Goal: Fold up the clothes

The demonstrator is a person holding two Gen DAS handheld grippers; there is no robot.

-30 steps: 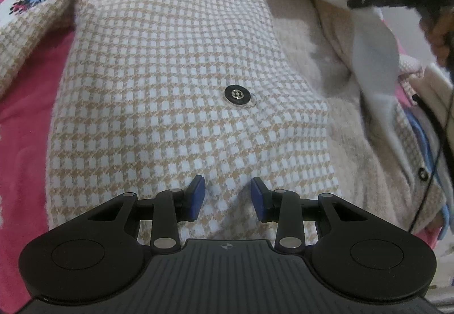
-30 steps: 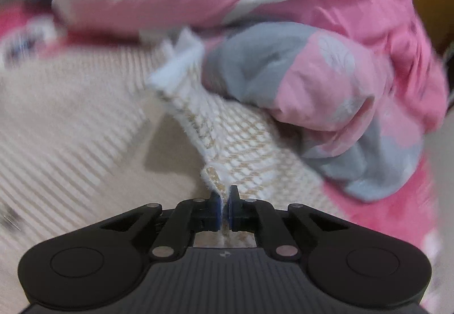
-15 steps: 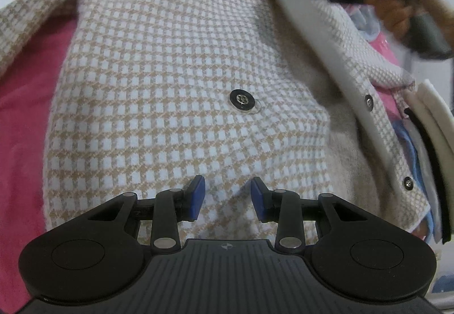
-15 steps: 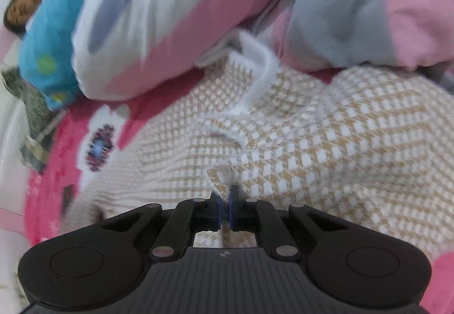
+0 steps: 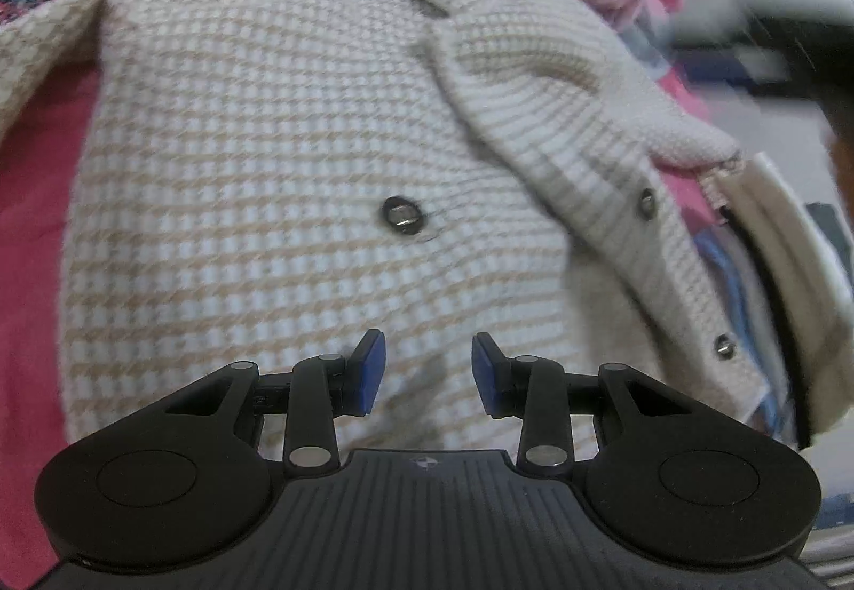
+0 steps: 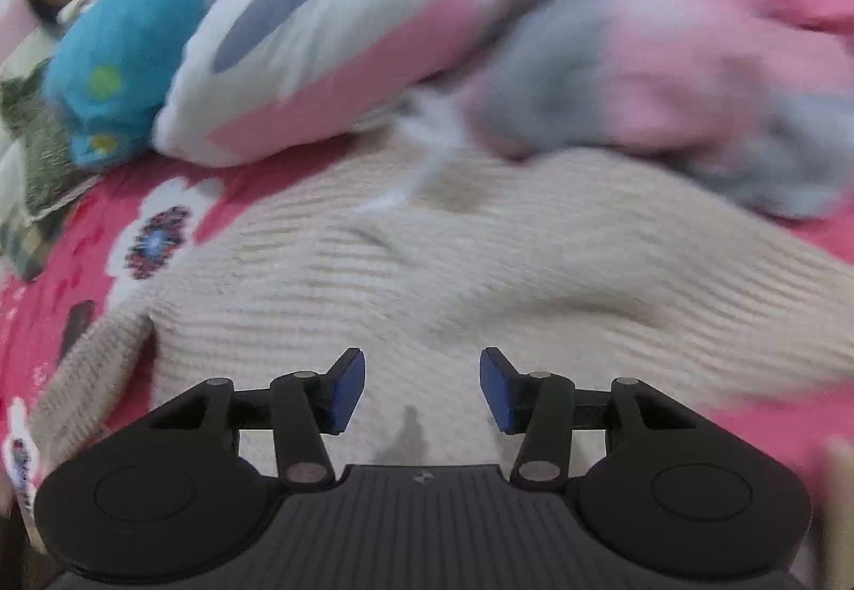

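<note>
A beige-and-white houndstooth jacket (image 5: 277, 152) lies on a pink bedsheet (image 5: 26, 227). Its right front panel (image 5: 576, 110) lies folded over the body, with dark buttons (image 5: 401, 215) showing. My left gripper (image 5: 427, 371) is open and empty just above the jacket's lower hem. My right gripper (image 6: 421, 390) is open and empty over the jacket (image 6: 480, 259), which is blurred in the right wrist view. The right gripper shows as a dark blur at the left wrist view's right edge (image 5: 774, 51).
A pink, white and grey quilt (image 6: 480, 19) is bunched behind the jacket. A doll in blue (image 6: 107, 35) lies at the far left. Stacked fabric (image 5: 790, 243) sits right of the jacket. The sheet has flower prints (image 6: 155, 243).
My right gripper has let go of the jacket's front panel and opened; the panel now lies folded over the body. My left gripper stays open in place.
</note>
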